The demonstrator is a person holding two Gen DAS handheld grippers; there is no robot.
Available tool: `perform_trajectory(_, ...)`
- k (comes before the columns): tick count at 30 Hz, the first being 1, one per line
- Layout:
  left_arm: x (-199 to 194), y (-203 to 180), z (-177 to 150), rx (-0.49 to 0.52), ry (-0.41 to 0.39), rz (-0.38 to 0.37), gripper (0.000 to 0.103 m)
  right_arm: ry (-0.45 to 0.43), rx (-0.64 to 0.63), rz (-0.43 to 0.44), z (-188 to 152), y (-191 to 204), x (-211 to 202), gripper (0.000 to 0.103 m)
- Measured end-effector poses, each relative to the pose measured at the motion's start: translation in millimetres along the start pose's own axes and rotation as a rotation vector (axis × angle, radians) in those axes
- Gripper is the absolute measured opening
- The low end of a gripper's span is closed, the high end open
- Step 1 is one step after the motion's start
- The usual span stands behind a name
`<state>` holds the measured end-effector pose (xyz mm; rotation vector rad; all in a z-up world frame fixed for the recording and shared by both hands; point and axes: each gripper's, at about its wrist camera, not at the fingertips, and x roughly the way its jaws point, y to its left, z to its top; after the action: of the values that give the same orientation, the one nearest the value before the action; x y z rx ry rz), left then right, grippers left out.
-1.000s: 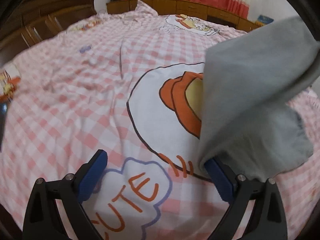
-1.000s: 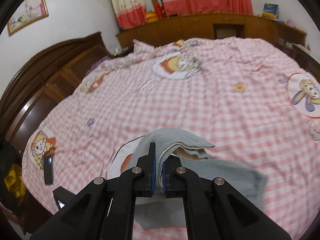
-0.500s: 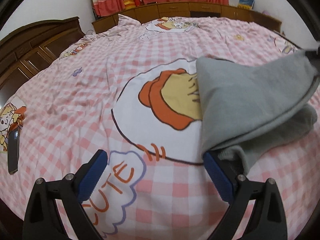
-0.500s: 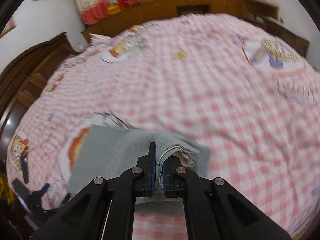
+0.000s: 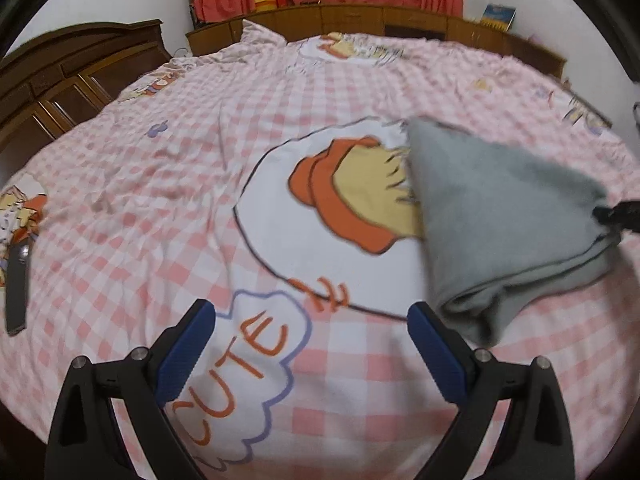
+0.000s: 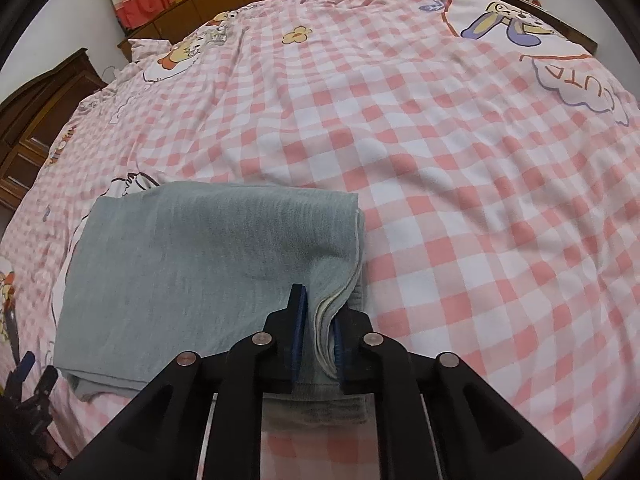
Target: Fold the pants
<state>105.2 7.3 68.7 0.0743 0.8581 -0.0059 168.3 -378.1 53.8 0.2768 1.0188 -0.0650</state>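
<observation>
Two layers of grey pants (image 6: 208, 260) now lowered flat, right gripper (image 6: 318, 312) just loosening around hem, left gripper (image 5: 312, 332) wide, empty.

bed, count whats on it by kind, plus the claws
grey pants: 1
dark phone-like slab: 1
checked bedspread: 1
claws: 2, left claw and right claw
total: 5

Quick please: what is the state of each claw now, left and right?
Left claw: open, holding nothing.
Right claw: jaws just opening, edge of the gray pants between them, no longer clamped.
</observation>
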Motion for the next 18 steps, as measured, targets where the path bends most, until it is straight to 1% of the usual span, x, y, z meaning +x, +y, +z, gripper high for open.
perform_trajectory(3,-7.8,-4.0,2.7,-0.017,-0.002,-0.095,0.099,-0.007,0.014,0.028,-2.4,1.3,-8.8,0.014)
perform_trajectory(5,-9.2,-12.0,3.3,-0.003,0.002,-0.138,0.099,-0.019,0.011,0.040,-3.9,4.7,-15.0,0.017)
perform_trajectory(6,-7.5,-18.8,2.9,0.016,0.009,-0.152,0.099,-0.024,0.006,0.040,-4.9,6.6,-17.9,0.018)
perform_trajectory(8,-4.1,-28.4,2.0,0.036,0.020,-0.156,0.099,-0.033,0.000,0.037,-6.3,9.1,-22.7,0.018)
perform_trajectory(11,4.8,-41.1,2.0,0.042,0.045,-0.195,0.099,-0.046,0.005,0.041,-8.3,9.5,-29.7,0.019)
perform_trajectory(12,10.6,-44.9,3.4,0.045,0.053,-0.192,0.099,-0.051,0.007,0.046,-9.1,9.2,-32.0,0.020)
perform_trajectory(14,20.0,-46.5,5.7,0.042,0.066,-0.141,0.099,-0.055,0.009,0.050,-11.4,7.1,-33.5,0.022)
perform_trajectory(16,28.0,-37.5,4.0,0.010,0.089,-0.106,0.100,-0.048,0.010,0.041,-14.3,3.6,-31.7,0.023)
perform_trajectory(18,35.0,-24.8,-2.5,-0.031,0.122,-0.133,0.100,-0.038,0.008,0.015,-17.1,-2.1,-28.9,0.024)
